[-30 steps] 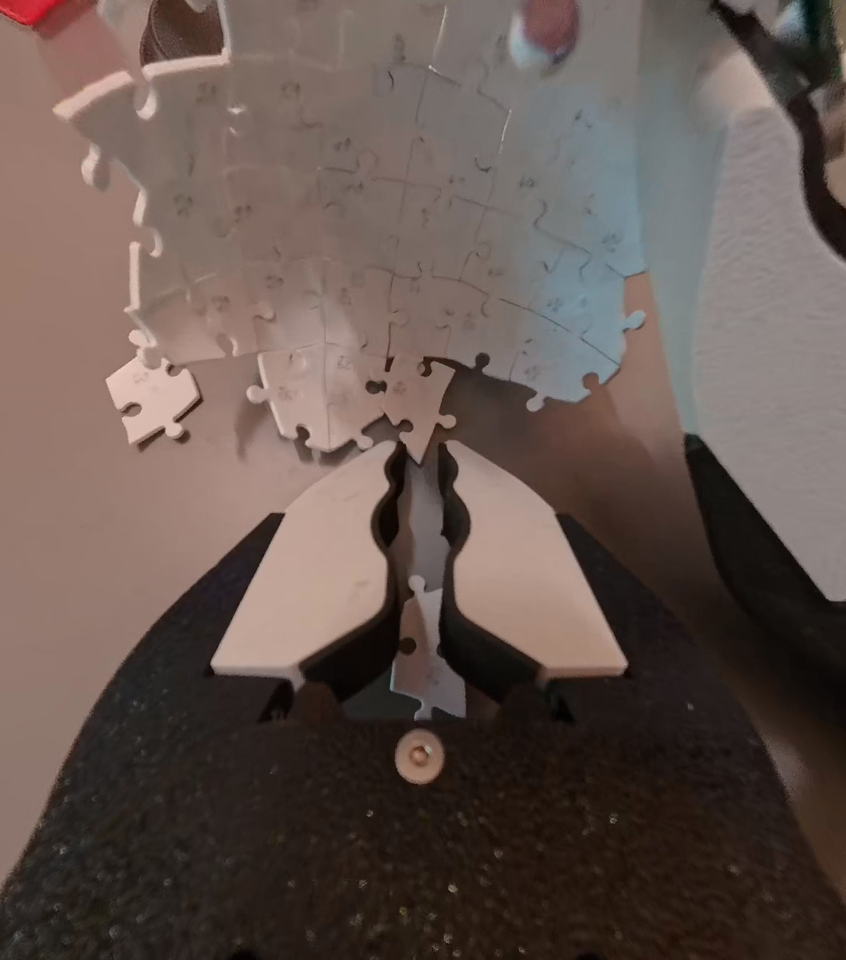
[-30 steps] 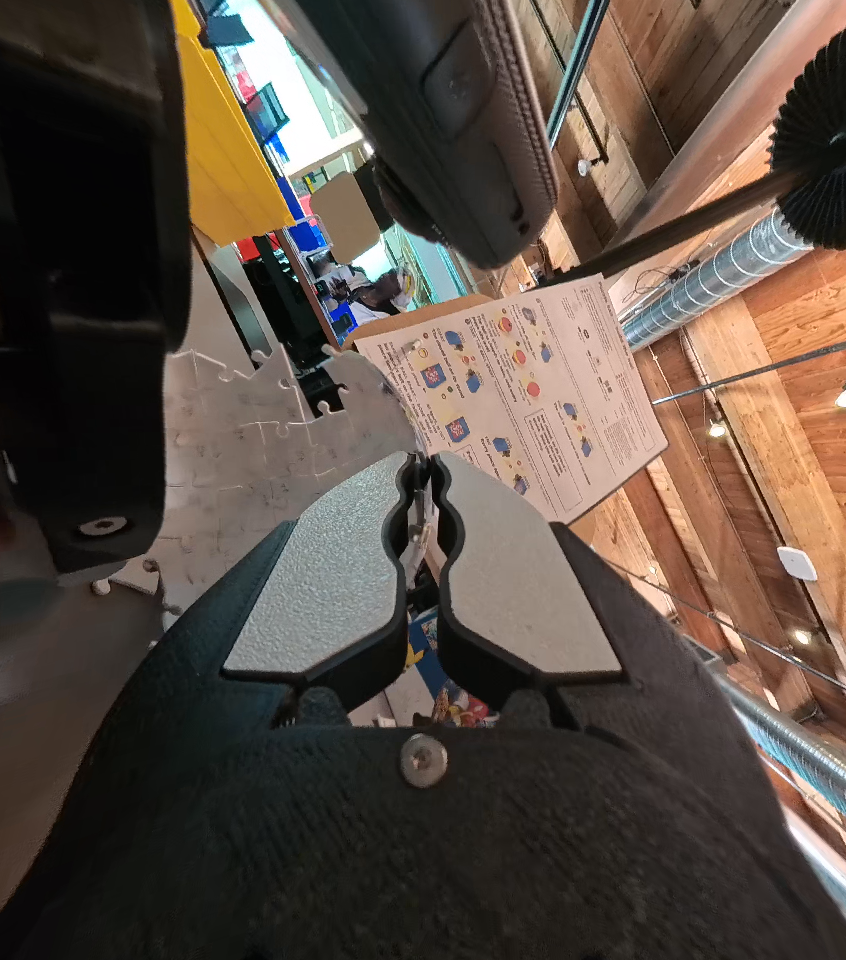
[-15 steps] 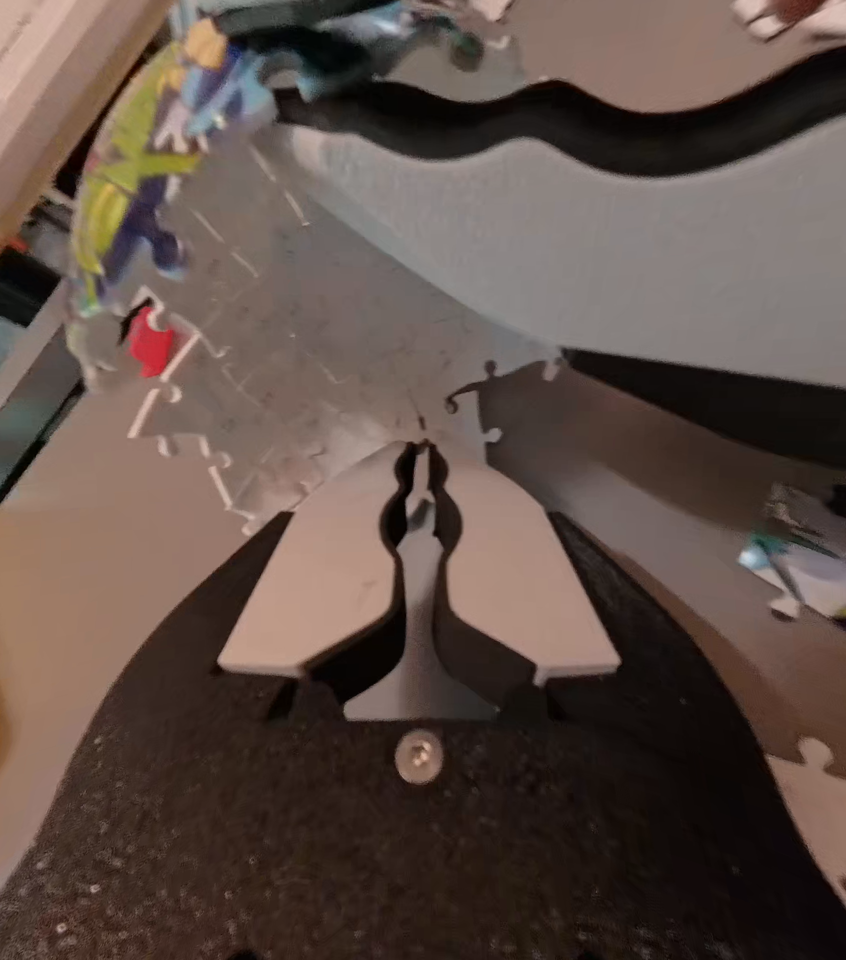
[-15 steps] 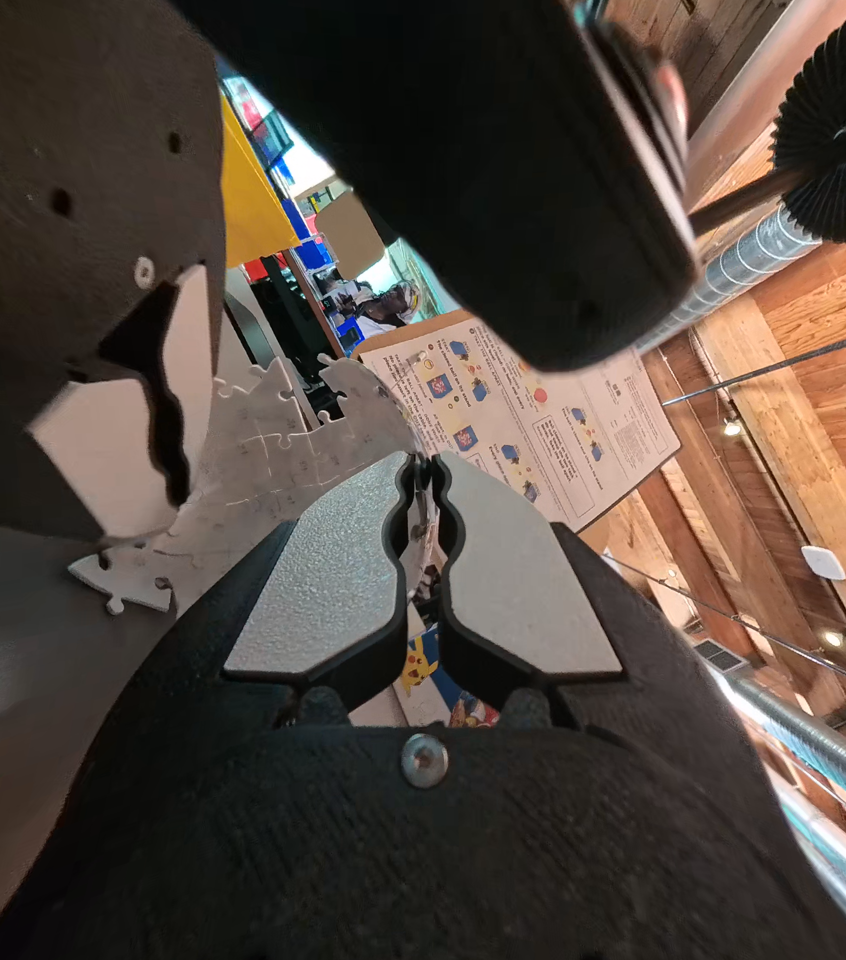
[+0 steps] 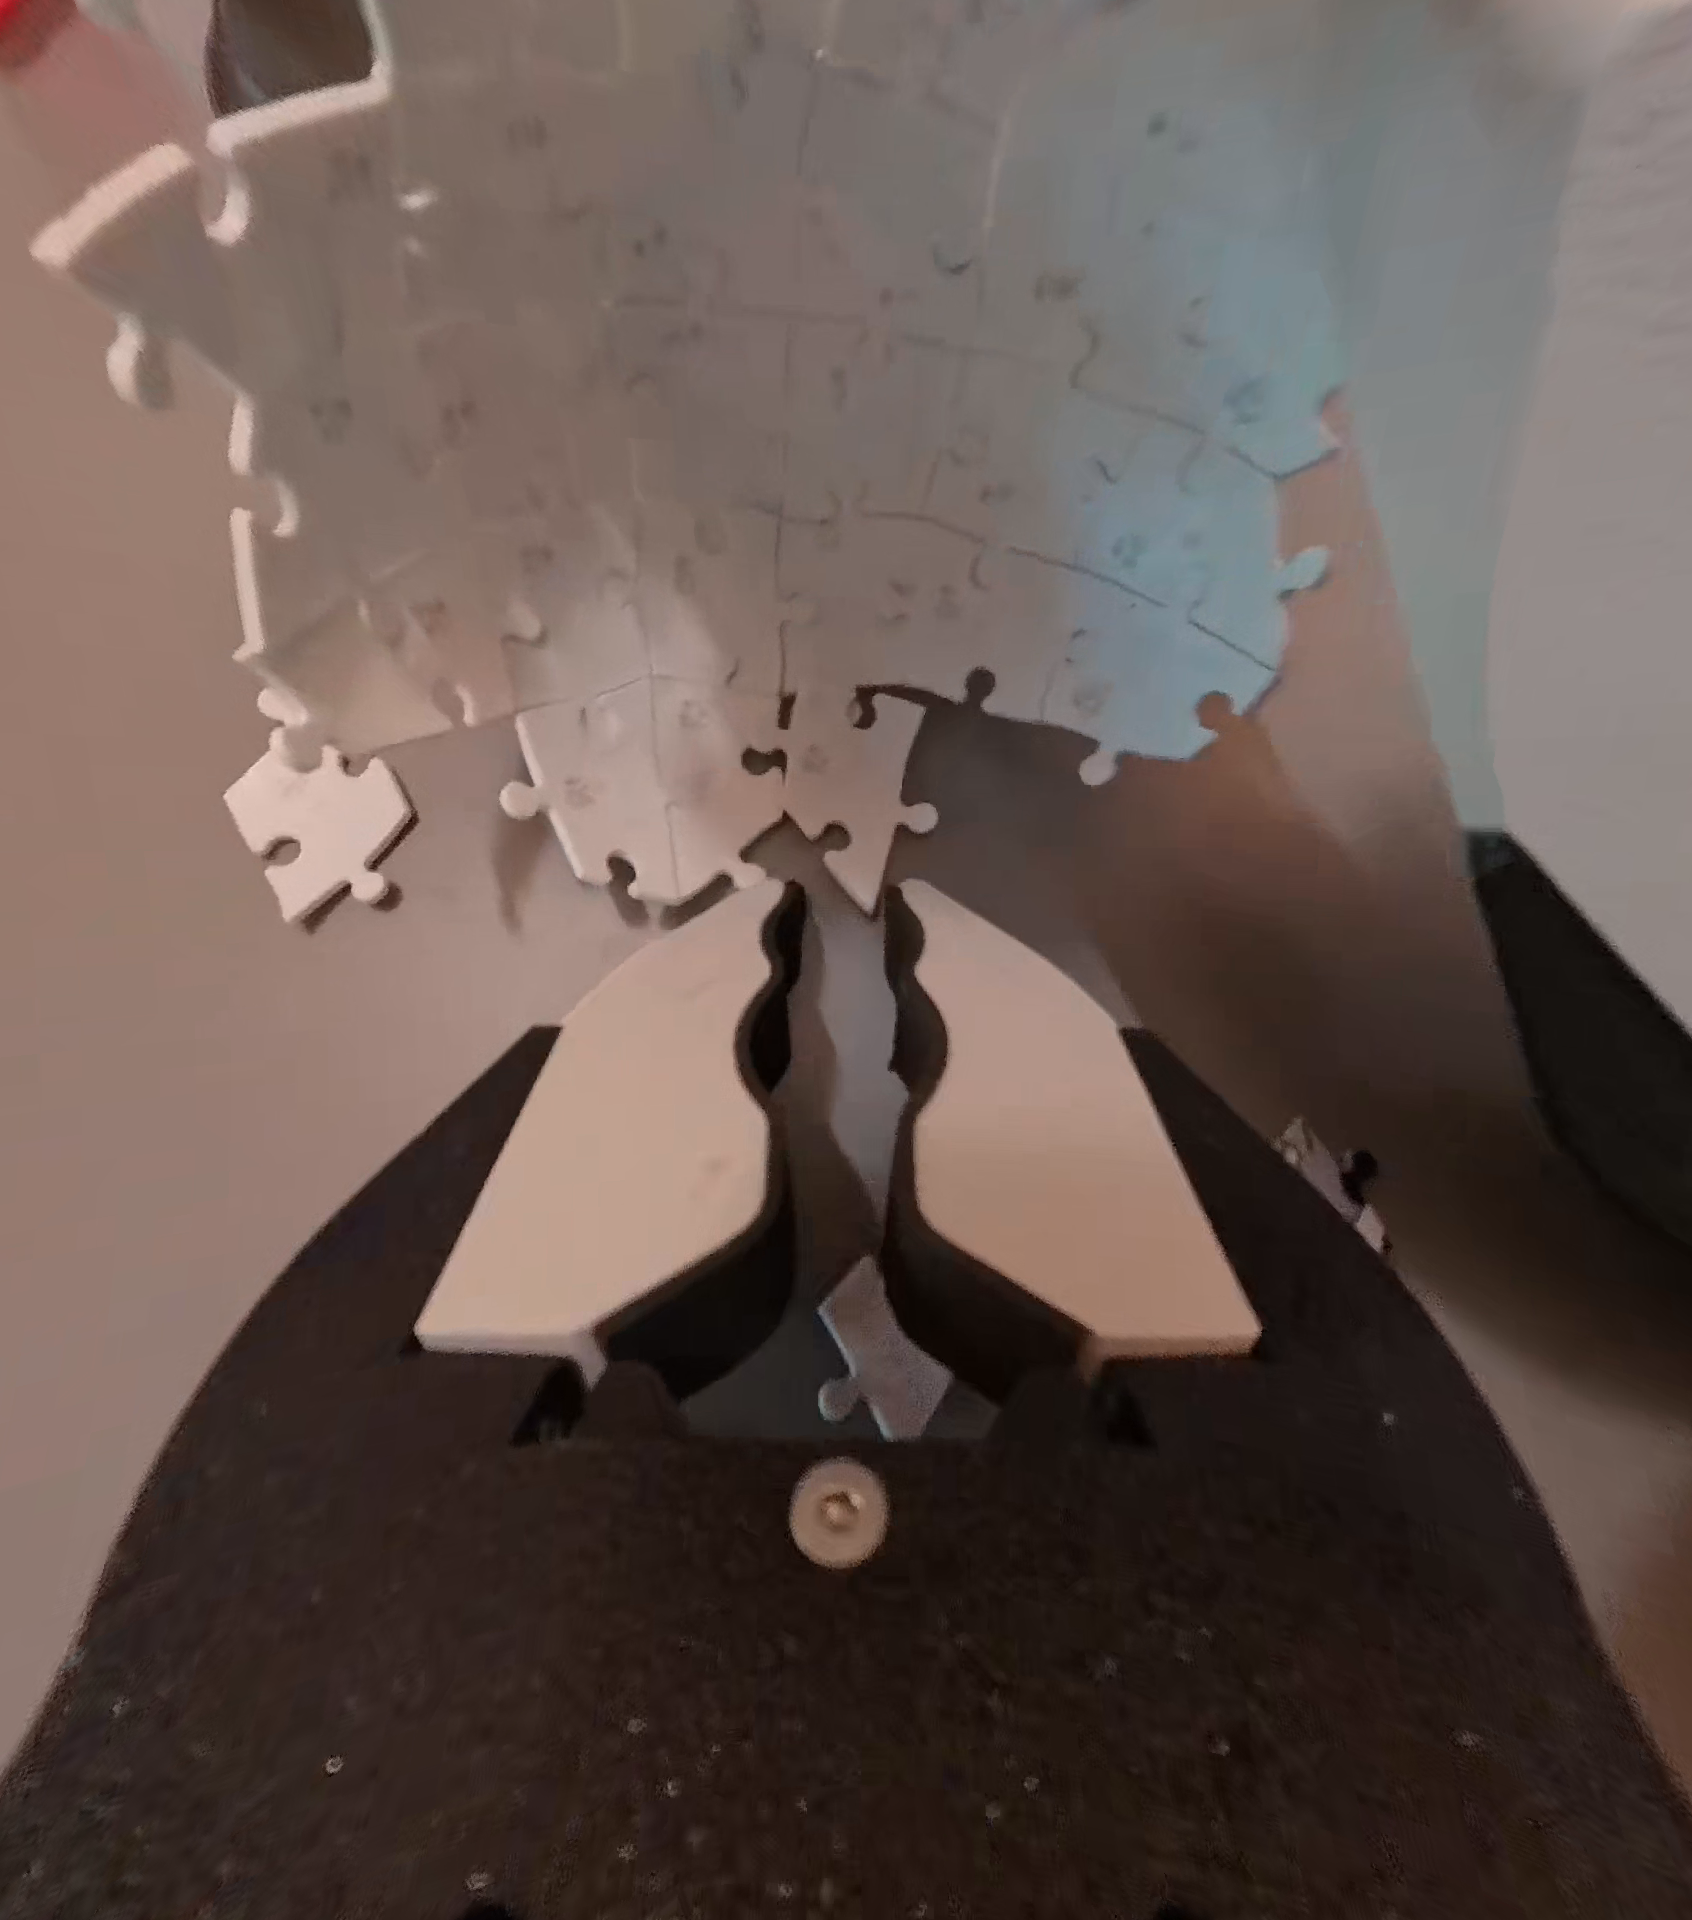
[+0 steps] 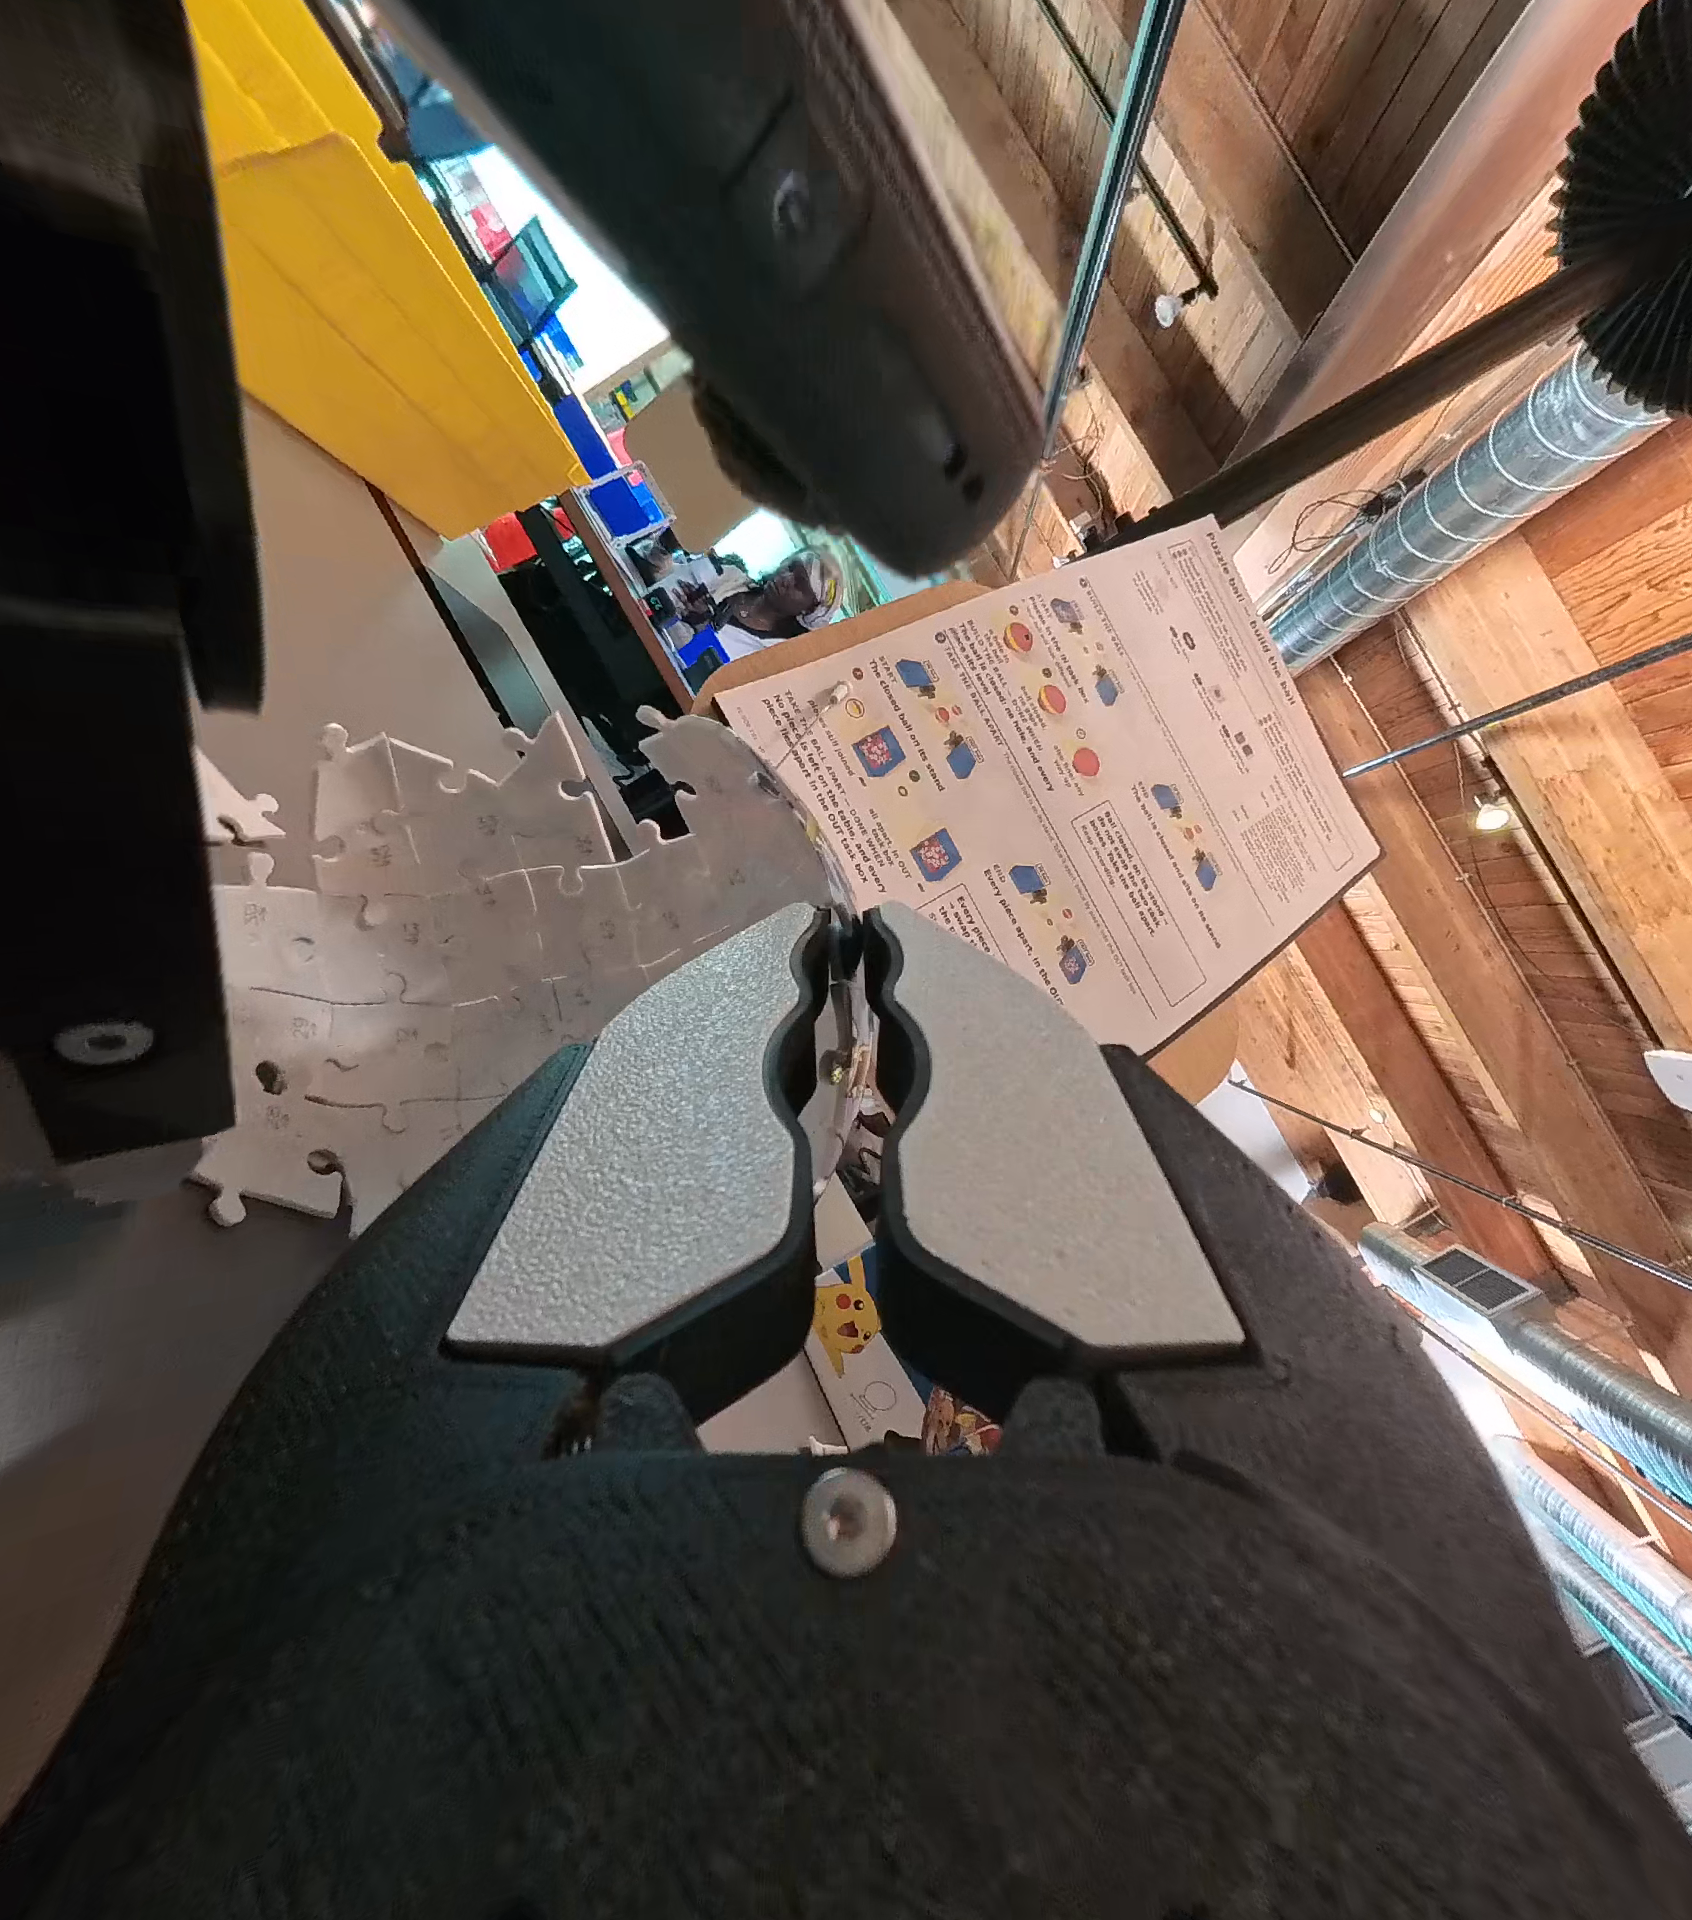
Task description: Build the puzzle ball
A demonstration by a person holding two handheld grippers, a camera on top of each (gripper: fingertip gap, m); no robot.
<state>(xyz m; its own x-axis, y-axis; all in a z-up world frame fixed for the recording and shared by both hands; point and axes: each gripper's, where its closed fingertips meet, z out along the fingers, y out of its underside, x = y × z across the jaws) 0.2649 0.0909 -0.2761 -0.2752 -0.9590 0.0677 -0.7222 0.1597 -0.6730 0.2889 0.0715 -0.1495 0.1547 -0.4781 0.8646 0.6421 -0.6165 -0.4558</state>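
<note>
The part-built puzzle ball (image 5: 821, 416) is a curved shell of joined white pieces, its plain inner side facing the left wrist view. A pointed wedge piece (image 5: 847, 810) sits at its lower edge. My left gripper (image 5: 847, 899) is just below it, fingers a narrow gap apart, with the wedge's tip at the gap. One piece (image 5: 317, 836) hangs from the shell's lower left corner. My right gripper (image 6: 847, 925) is shut on the shell's rim (image 6: 468, 935), seen edge-on between its fingers. The left gripper's black body (image 6: 42, 623) is close on the left.
A loose piece (image 5: 883, 1361) lies on the tan table (image 5: 42, 1039) under my left fingers, and another lies at the right (image 5: 1330, 1174). Behind the shell are a printed instruction sheet (image 6: 1060, 821), a yellow bin (image 6: 354, 312) and a picture box (image 6: 852, 1330). Some 12 cm of space lies between my two pairs of fingers.
Half a second ago the left wrist view had swung away with its fingers nearly shut. It now faces the shell's inner side again with a small gap. The right gripper's grip is unchanged.
</note>
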